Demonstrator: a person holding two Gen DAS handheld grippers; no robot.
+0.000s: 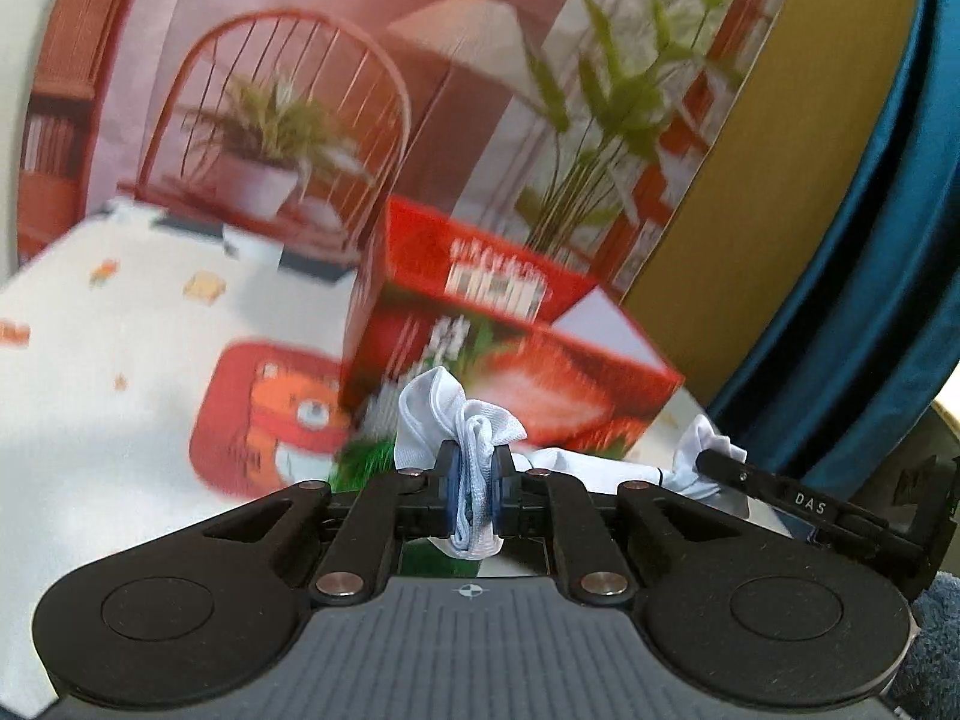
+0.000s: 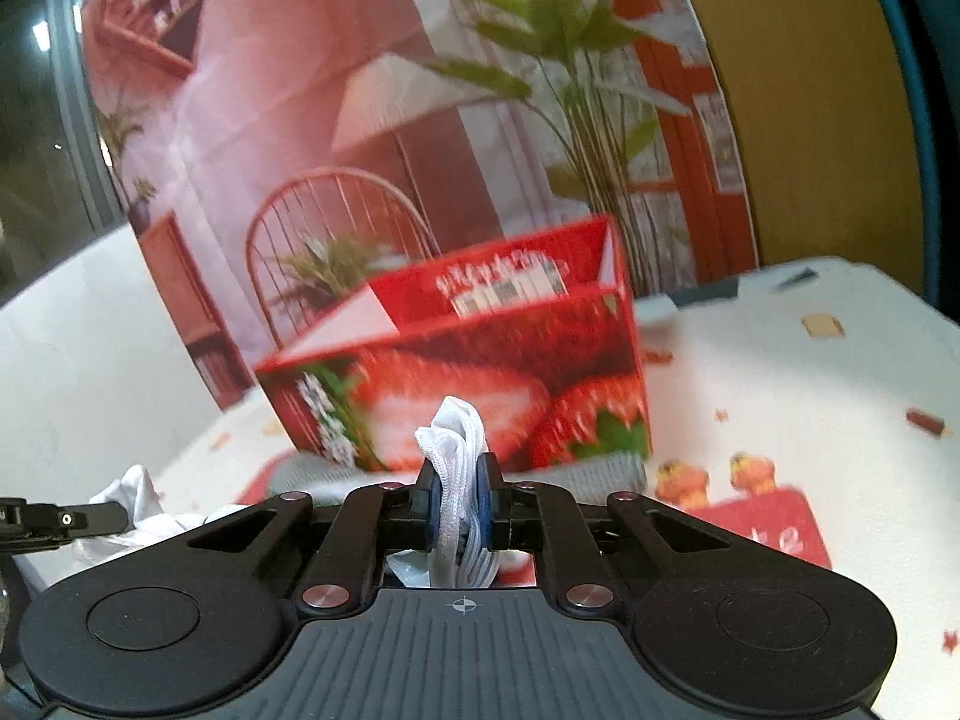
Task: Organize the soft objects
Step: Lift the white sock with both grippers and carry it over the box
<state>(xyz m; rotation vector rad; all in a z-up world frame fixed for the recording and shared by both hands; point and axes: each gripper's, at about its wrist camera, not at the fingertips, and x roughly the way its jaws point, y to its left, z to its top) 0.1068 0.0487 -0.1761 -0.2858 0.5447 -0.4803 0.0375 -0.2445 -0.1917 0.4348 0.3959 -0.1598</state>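
Observation:
My left gripper (image 1: 475, 468) is shut on one end of a white sock (image 1: 456, 414), bunched between its blue pads. My right gripper (image 2: 459, 489) is shut on the other end of the white sock (image 2: 456, 432). The sock hangs slack between them; its middle shows at the right of the left wrist view (image 1: 600, 465) and the left of the right wrist view (image 2: 138, 504). An open red strawberry-printed box (image 1: 510, 348) stands just beyond both grippers, also in the right wrist view (image 2: 480, 372). Both grippers sit a little in front of and below its rim.
A white tablecloth (image 1: 120, 330) with orange cartoon prints covers the table. A printed backdrop (image 2: 360, 90) of a chair and plants stands behind the box. A grey knitted cloth (image 2: 606, 471) lies at the box's base. A blue curtain (image 1: 870, 240) hangs at right.

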